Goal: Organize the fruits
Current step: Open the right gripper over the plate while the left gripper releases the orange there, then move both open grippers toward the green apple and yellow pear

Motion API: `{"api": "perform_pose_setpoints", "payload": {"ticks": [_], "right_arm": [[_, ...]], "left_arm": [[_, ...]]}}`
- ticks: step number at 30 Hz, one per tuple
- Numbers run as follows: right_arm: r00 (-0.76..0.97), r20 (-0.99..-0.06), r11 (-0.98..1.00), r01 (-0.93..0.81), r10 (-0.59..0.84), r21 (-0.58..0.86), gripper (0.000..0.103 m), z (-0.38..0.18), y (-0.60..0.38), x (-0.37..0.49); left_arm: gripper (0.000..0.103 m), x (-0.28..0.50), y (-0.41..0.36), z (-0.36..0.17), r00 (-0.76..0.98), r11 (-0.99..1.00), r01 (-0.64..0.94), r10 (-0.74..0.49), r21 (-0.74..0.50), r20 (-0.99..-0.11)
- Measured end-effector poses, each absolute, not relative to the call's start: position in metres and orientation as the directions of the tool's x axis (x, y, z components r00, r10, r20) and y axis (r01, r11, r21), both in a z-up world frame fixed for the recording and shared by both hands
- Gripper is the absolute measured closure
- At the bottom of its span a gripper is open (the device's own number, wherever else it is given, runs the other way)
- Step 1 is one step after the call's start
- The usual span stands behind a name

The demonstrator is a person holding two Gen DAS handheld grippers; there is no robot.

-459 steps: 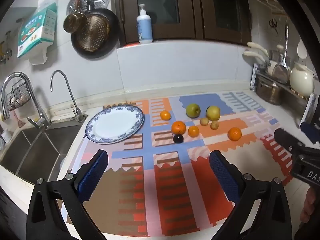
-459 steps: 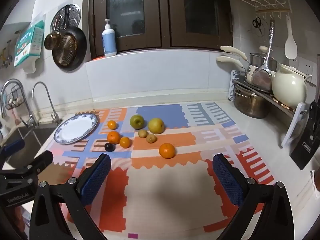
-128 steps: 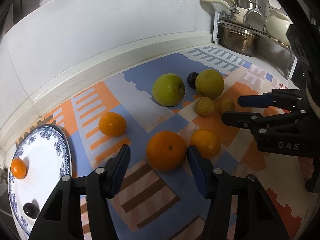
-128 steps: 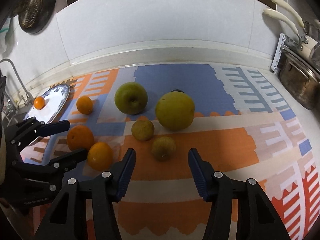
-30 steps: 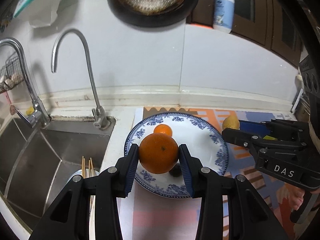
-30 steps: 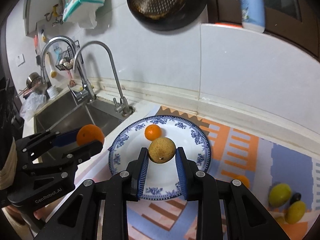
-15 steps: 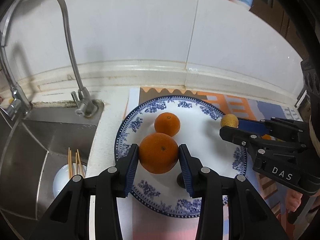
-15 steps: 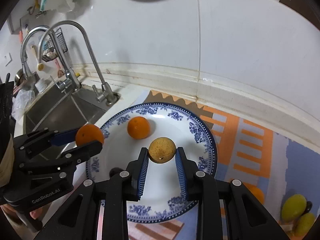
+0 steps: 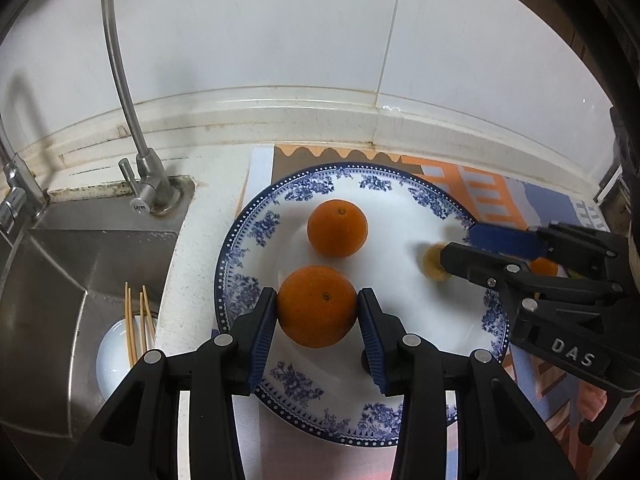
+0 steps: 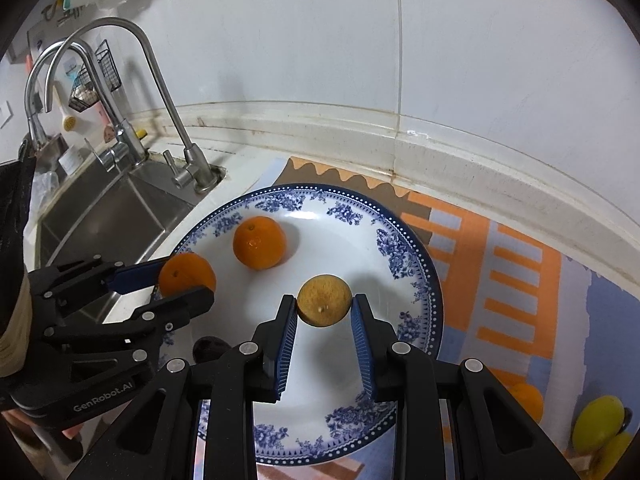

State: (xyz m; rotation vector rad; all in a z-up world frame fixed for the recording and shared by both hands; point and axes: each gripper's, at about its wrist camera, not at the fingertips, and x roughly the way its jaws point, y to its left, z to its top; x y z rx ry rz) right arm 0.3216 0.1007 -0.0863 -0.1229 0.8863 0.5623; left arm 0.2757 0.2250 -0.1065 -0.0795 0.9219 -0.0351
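My left gripper point(image 9: 317, 300) holds a large orange point(image 9: 317, 306) low over the near-left part of the blue-and-white plate point(image 9: 256, 224); its jaws are opening, pads still against the peel. A smaller orange point(image 9: 337, 228) lies on the plate behind it. A dark fruit point(image 9: 365, 360) peeks out from behind my left gripper's right finger. My right gripper point(image 10: 325, 304) holds a small brown round fruit point(image 10: 325, 300) just above the plate point(image 10: 408, 248); its jaws are opening too, with the pads touching the fruit. The left gripper point(image 10: 184, 276) with its orange point(image 10: 187, 272) shows at the plate's left.
A steel sink point(image 9: 60, 280) with faucets point(image 9: 120, 80) lies left of the plate, with a bowl with chopsticks point(image 9: 120, 352) inside. A patterned mat point(image 10: 500, 260) runs right, carrying an orange point(image 10: 526, 400) and yellow-green fruits point(image 10: 598, 420). The tiled wall stands close behind.
Both grippers have sunk and tilted down over the plate with their fruits; the plate looms larger. Since half a second ago they have barely shifted.
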Motion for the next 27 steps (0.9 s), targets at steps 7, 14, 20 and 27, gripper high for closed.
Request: {"api": "perform_pose_setpoints", "payload": {"ticks": [7, 14, 20, 27], "right_arm": [[0.550, -0.737, 0.862, -0.499, 0.392, 0.087, 0.053, -0.076, 0.091, 0.310], [0.611, -0.695, 0.878, -0.475, 0.381, 0.063, 0.053, -0.055, 0.068, 0.285], [0.679, -0.650, 0.907, -0.418, 0.342, 0.040, 0.044, -0.032, 0.039, 0.260], [0.743, -0.608, 0.939, -0.344, 0.280, 0.012, 0.037, -0.011, 0.005, 0.234]], "left_arm": [[0.048, 0.263, 0.220, -0.087, 0.652, 0.999, -0.021, -0.024, -0.050, -0.758], [0.039, 0.238, 0.203, -0.054, 0.712, 0.999, -0.018, -0.019, -0.045, -0.702], [0.027, 0.215, 0.183, -0.027, 0.760, 0.998, 0.008, -0.048, -0.065, -0.649], [0.014, 0.198, 0.151, -0.005, 0.792, 0.996, 0.081, -0.092, -0.046, -0.604]]}}
